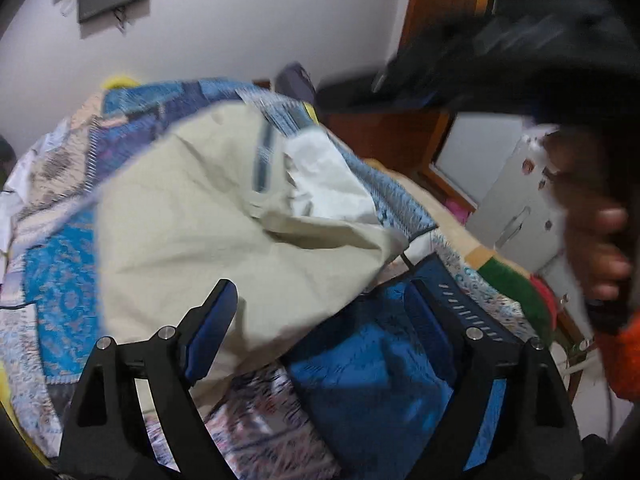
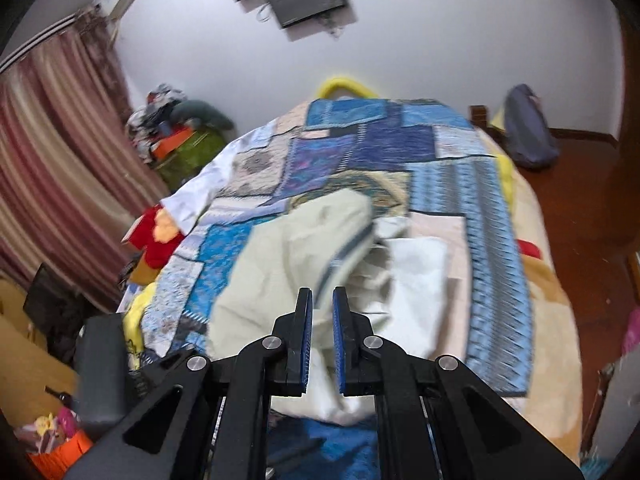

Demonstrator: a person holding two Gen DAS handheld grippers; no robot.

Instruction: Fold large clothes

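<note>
right tongs (image 2: 322, 336) nearly together on soft, limp beige cotton garment (image 2: 280, 264); left tongs (image 1: 320, 320) apart over its hem; grip corners.

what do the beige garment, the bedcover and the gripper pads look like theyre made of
Beige garment: looks like thin woven cotton, matte; it holds soft creases. Motion blur leaves the weave uncertain.
Bedcover: seems a printed patchwork quilt, matte cloth; blue and cream patterned blocks with visible seam lines.
Pads: blue, probably rubber or soft plastic; fine ridges show along their edges. The fingers behind them look like black hard plastic.
</note>
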